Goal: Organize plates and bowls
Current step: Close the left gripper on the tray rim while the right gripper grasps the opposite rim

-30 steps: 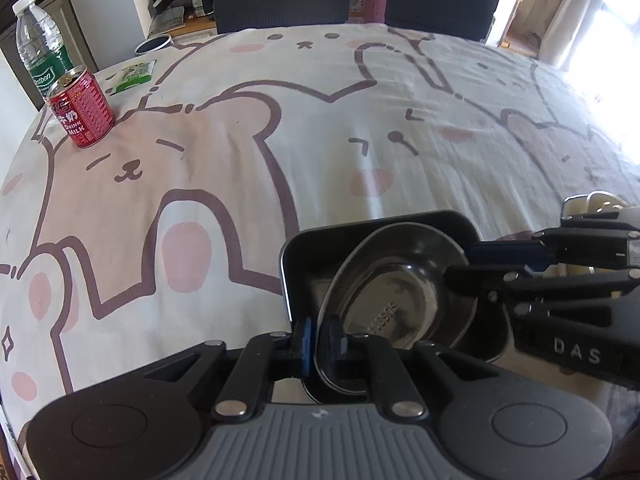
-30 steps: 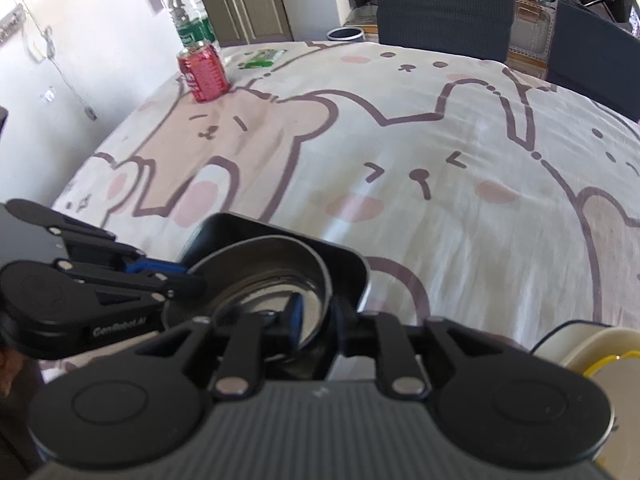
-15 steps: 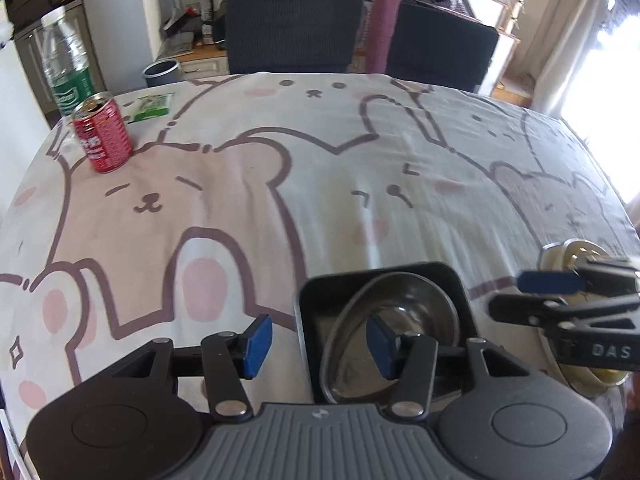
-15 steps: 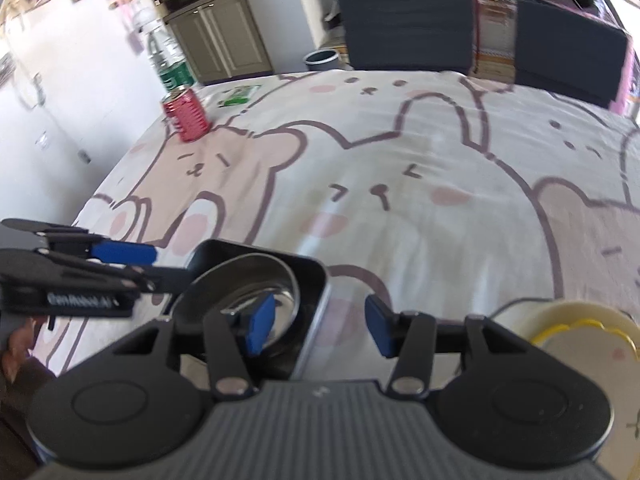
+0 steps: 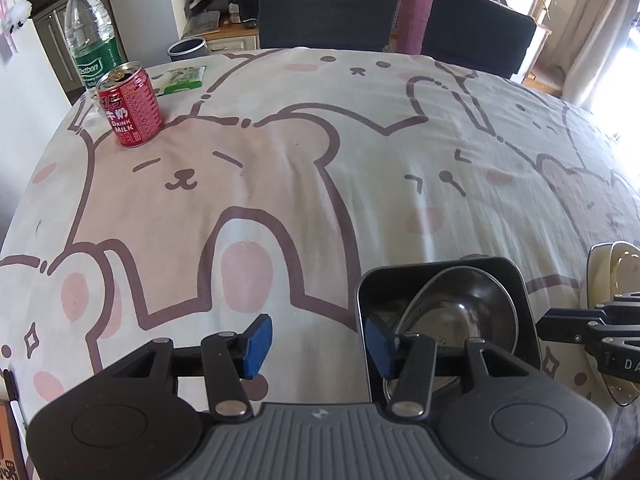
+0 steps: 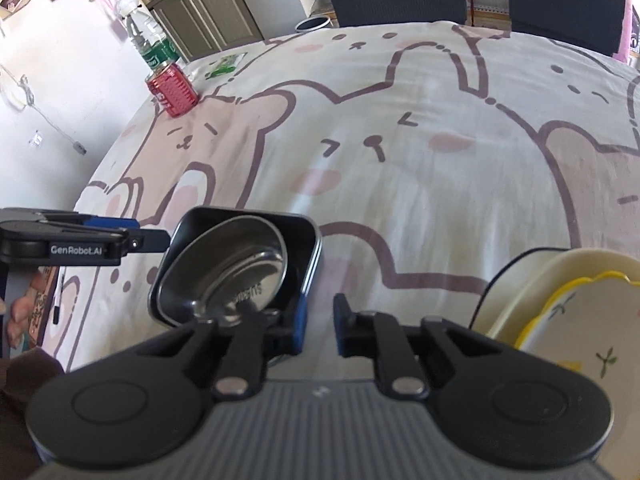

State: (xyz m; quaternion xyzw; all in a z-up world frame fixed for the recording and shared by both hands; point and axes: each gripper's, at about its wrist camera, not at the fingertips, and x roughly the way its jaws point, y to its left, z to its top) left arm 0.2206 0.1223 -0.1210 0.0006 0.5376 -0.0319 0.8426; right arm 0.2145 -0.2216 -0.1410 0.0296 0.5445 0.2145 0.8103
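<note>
I hold my left gripper [image 5: 316, 346] over the near edge of the table, its blue pads standing about half apart with only tablecloth showing between them — nothing is gripped. Its right finger overlaps the near left corner of the square black tray [image 5: 520, 280], and I cannot tell whether it touches.

Inside that tray sits the oval stainless-steel bowl [image 5: 460, 312]. It is shiny and shallow, with a rolled rim and stamped lettering on its flat bottom, and it lies tilted, one side propped against the tray's wall. The tray has rounded corners and low upright walls, and rests on the cream tablecloth printed with pink bears and rabbits [image 5: 320, 152].

My right gripper [image 6: 318, 330] has just been closing; a narrow gap is left between its pads and nothing sits in it. Its left finger lies at the tray's near right corner. Just to its right is a stack of cream dishes [image 6: 536, 280] — a plate with a yellow scalloped edge and small green sprigs lies uppermost.

Far across the cloth stand a red milk-drink can [image 5: 130, 110] and a clear plastic water bottle with a green label [image 5: 92, 36], close together.
</note>
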